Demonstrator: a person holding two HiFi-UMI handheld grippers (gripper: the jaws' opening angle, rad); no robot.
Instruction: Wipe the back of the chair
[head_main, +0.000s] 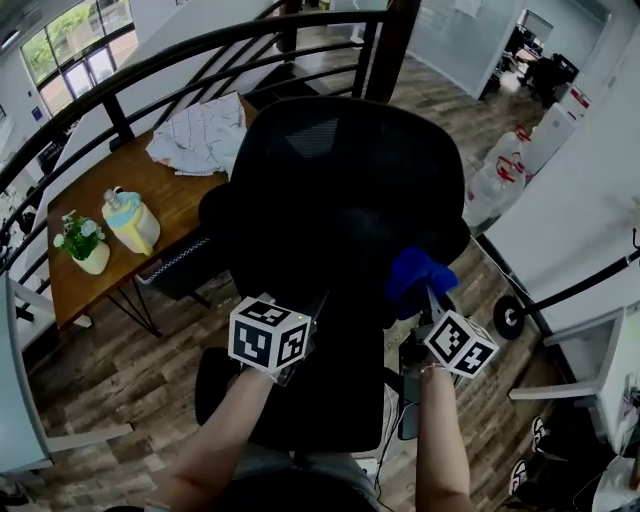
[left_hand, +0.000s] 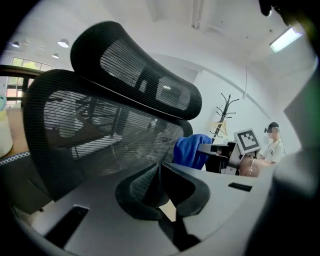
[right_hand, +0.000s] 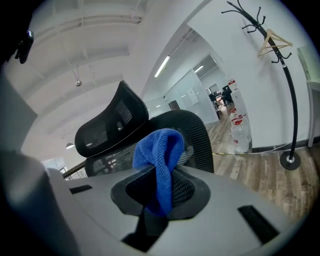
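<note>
Both forearms reach up from six o'clock, cut off at the bottom edge. The left gripper (left_hand: 161, 190) points toward twelve, low on the chair (head_main: 340, 180) back. Its own view shows the jaws drawn nearly together on the back's black rim, with mesh showing between them. From the head view, the dark chair swallows its tips.

The right gripper (right_hand: 159, 197) sits at the back's four o'clock edge. Its jaws are clamped tight on a blue cloth (right_hand: 159, 147), which bunches up above them. Whether the cloth touches the mesh is hard to judge. The tabletop (head_main: 170, 205) is at ten o'clock.
</note>
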